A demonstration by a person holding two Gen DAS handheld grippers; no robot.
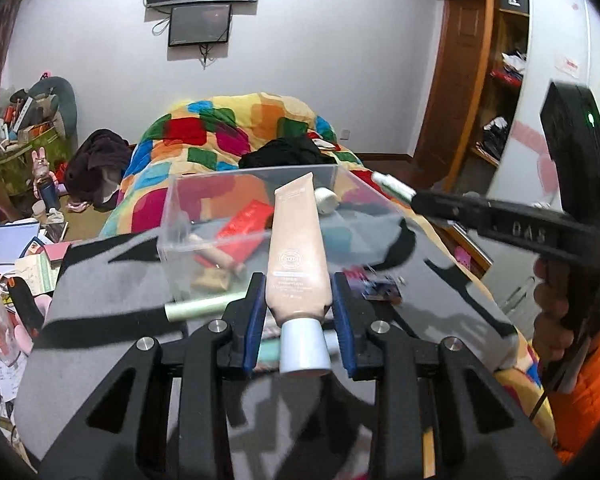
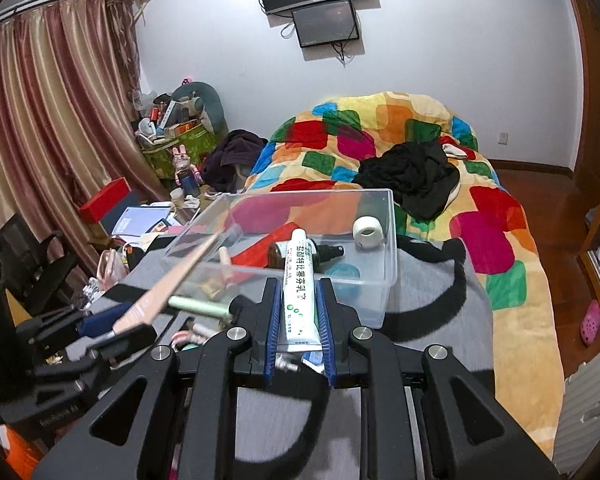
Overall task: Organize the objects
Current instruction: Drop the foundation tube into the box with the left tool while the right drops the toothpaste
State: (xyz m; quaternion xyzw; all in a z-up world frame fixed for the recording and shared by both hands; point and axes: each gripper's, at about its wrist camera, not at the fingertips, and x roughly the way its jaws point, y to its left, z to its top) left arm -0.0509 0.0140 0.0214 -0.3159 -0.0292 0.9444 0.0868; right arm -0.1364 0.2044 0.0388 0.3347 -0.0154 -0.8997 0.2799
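So the left gripper (image 1: pixel 299 300) was seen bottom centre of the left wrist view, its blue fingers (image 1: pixel 256 320) clamped on a peach cosmetic tube (image 1: pixel 297 252), white cap toward the camera, far end reaching over the near wall of the clear plastic bin (image 1: pixel 172 216). In the right wrist view that same tube (image 2: pixel 172 284) was only caught edge-on, as a thin slanted strip at middle left.

The right gripper (image 2: pixel 299 312) was closed on a white ointment tube (image 2: pixel 296 280) with green print, seen lengthwise at the centre of its own view. From the left camera just the white tip of it (image 1: pixel 392 187) was visible at the right, past the bin's corner.

Inside the bin a red box (image 1: pixel 246 230) and a white tape roll (image 2: pixel 367 232) were shown in both views, but a brown bottle (image 2: pixel 280 254) and a dark spray bottle (image 2: pixel 328 254) could only be made out from the right side. A pale green tube (image 1: pixel 200 307) was lying on the grey-and-black cloth (image 1: pixel 100 280) just in front of the bin.

A hand (image 1: pixel 556 304) with an orange sleeve (image 1: pixel 580 396) was picked up only by the left camera, at the right edge.
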